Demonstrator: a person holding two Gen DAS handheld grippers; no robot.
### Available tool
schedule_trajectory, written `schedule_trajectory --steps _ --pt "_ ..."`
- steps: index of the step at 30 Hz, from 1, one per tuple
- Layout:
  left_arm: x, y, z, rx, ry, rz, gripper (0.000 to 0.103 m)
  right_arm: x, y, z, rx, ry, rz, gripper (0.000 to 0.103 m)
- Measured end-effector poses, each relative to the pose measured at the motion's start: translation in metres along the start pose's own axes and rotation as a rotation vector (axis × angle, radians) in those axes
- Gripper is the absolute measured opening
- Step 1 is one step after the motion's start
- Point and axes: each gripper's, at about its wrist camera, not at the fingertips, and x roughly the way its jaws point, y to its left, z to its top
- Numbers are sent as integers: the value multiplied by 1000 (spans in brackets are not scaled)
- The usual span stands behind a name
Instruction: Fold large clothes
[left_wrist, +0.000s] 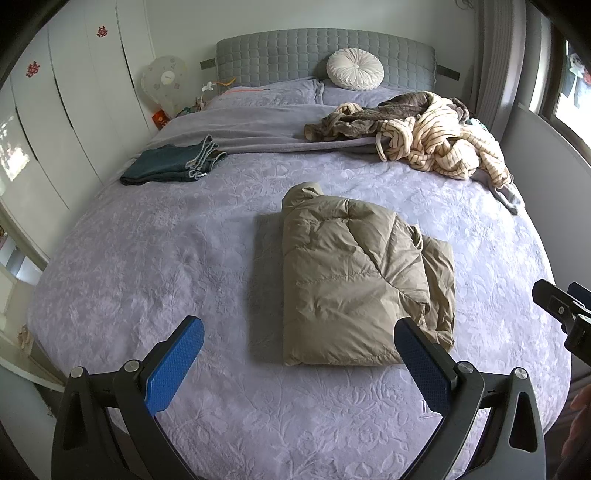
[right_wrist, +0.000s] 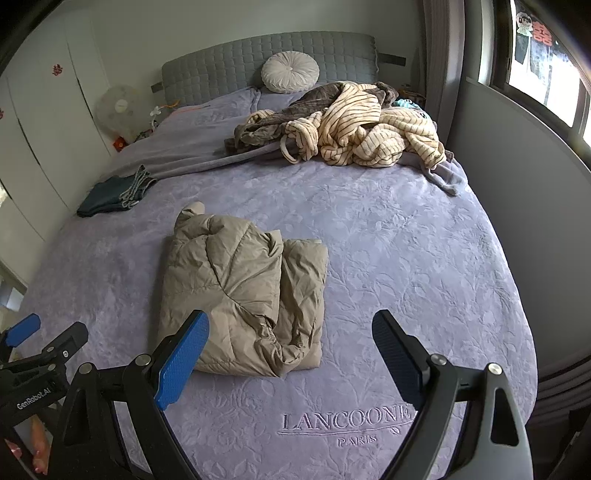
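Jacket: 1 beige quilted puffer jacket (left_wrist: 354, 284) (right_wrist: 243, 295), folded into a thick rectangle, lying flat mid-bed on the lilac embossed bedspread (left_wrist: 147, 266) (right_wrist: 406, 258).
Grippers: 2, both w/ black arms and blue pads. Left gripper (left_wrist: 299, 360) fingers spread wide, holding nothing. Right gripper (right_wrist: 291, 354) also spread wide, holding nothing.
Jacket vs left gripper: just ahead of the fingertips; near edge sits between the pads, right pad overlaps the jacket's near-right corner in left wrist view. Can't tell if touching.
Jacket vs right gripper: ahead and to the left; left pad overlaps the jacket's near edge in right wrist view, right pad over bare bedspread.
Other clothes: 1 folded dark teal jeans (left_wrist: 173, 164) (right_wrist: 114, 194) at far left of bed; 1 loose heap of cream striped and grey-brown fleece garments (left_wrist: 424, 133) (right_wrist: 351, 125) at far right, well apart from jacket.
Cushion: 1 round white pleated cushion (left_wrist: 354, 69) (right_wrist: 290, 72) against the grey tufted headboard (left_wrist: 277, 55) (right_wrist: 221, 66).
Fan: 1 white fan (left_wrist: 164, 79) (right_wrist: 118, 107) beside bed, left.
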Motion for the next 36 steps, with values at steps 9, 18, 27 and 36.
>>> schedule_trajectory --steps 9,18,27,36 --pt "-1 0 0 0 -1 5 103 -1 1 0 1 -1 0 92" --pt "-2 3 -1 0 -1 8 103 0 1 1 2 -1 1 92" --pt "-2 3 0 0 -1 12 103 -1 2 0 4 -1 0 92" --pt "-1 4 -2 -1 -1 14 103 0 3 -1 8 -2 -3 92"
